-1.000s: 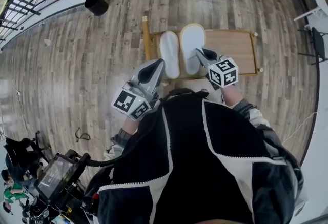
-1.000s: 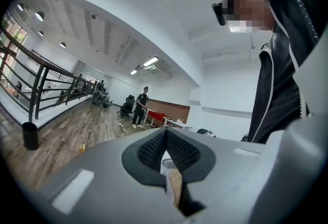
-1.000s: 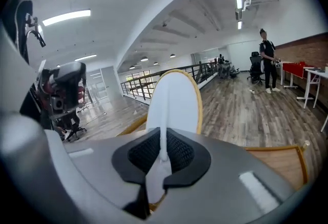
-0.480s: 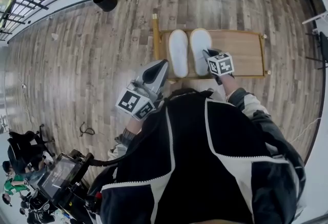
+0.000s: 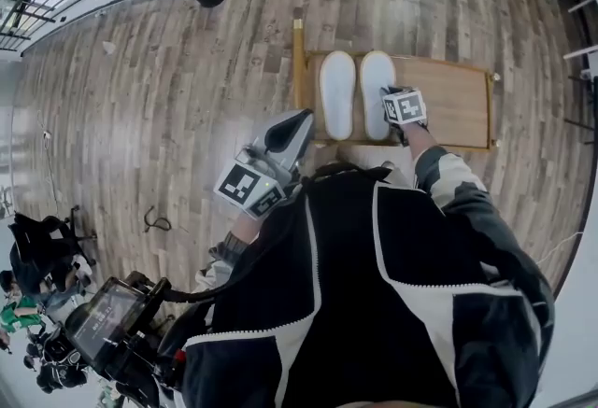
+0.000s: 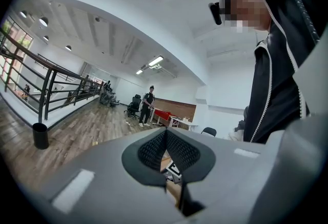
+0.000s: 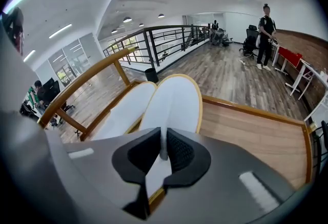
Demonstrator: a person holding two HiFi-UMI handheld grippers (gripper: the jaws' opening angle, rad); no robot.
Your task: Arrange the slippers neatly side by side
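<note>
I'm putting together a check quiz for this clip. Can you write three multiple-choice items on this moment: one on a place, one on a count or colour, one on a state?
1. Where do the slippers lie?
A. On the wooden platform
B. On the bare floor
C. On a chair seat

2. How many slippers are there, and what colour?
A. One, black
B. Two, white
C. Three, grey

3. What is the state of the right gripper?
A. Open, clear of both slippers
B. Shut on nothing
C. Shut on the right slipper

Answers:
1 A: the head view shows both side by side on the framed wooden surface.
2 B: a white pair shows in the head view and the right gripper view.
3 C: the right gripper view shows white slipper material pinched between the pads.
</note>
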